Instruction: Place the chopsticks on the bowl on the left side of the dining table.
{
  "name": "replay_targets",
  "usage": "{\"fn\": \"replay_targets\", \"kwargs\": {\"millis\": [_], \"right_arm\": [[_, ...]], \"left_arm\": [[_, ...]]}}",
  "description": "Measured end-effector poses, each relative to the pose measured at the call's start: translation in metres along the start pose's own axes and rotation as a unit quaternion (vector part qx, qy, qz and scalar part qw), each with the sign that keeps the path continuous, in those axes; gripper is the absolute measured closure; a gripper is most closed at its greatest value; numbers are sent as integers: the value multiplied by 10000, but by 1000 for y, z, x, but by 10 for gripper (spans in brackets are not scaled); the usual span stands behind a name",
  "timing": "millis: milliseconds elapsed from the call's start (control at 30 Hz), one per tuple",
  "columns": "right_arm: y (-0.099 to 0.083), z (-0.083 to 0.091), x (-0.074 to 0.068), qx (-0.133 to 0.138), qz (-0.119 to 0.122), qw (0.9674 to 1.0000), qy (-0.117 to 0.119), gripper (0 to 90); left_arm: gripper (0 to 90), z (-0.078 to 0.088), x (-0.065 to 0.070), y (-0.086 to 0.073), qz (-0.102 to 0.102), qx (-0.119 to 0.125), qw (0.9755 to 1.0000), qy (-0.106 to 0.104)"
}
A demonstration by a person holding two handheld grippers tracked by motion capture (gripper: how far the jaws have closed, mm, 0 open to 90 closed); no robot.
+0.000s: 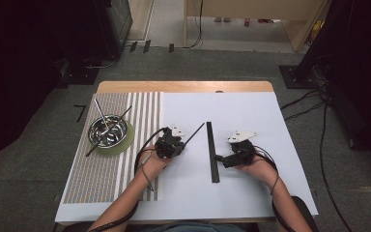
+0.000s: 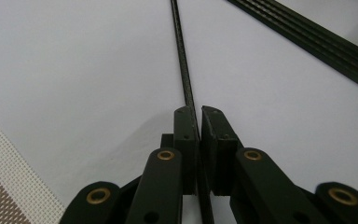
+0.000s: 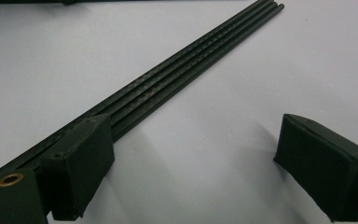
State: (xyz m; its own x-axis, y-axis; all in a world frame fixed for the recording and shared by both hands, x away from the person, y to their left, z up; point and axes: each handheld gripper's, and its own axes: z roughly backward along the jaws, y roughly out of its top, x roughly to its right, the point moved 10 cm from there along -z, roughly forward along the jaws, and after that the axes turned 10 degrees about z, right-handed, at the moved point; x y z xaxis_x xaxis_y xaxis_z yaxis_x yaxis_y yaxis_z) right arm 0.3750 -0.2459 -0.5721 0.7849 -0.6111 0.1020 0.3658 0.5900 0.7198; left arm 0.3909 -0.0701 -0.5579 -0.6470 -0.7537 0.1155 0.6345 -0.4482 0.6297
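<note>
The black rod [image 2: 182, 60] runs off the top edge of the left gripper view, its near end hidden between the left gripper [image 2: 199, 112] pads. The steel bowl [image 1: 107, 130], left of that rod, holds contents too small to tell.

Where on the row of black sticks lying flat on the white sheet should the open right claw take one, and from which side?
Probably the outermost stick of the black sticks, near its near end, coming from above. They lie flat, side by side and touching, so only an outer one leaves room for a finger. The right claw is open beside that end.
</note>
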Motion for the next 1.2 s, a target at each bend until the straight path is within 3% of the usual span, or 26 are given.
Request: {"fn": "replay_targets", "kwargs": {"millis": [133, 233, 300, 633, 1067, 1200], "right_arm": [[0, 0, 0, -2, -2, 10000, 0, 109], [0, 0, 0, 0, 3, 10000, 0, 109], [0, 0, 0, -3, -2, 10000, 0, 109], [0, 0, 0, 1, -1, 10000, 1, 109], [0, 0, 0, 6, 10, 10000, 2, 109], [0, 0, 0, 7, 8, 10000, 3, 109]], "left_arm": [[851, -1, 1, -1, 10, 68, 9999, 111], [851, -1, 2, -2, -141, 129, 9996, 185], [856, -1, 2, -1, -96, 118, 9997, 176], [876, 1, -1, 0, 367, 31, 9993, -114], [876, 16, -9, 7, 575, 94, 9980, -254], [877, 22, -10, 9, 557, 123, 9978, -340]]}}
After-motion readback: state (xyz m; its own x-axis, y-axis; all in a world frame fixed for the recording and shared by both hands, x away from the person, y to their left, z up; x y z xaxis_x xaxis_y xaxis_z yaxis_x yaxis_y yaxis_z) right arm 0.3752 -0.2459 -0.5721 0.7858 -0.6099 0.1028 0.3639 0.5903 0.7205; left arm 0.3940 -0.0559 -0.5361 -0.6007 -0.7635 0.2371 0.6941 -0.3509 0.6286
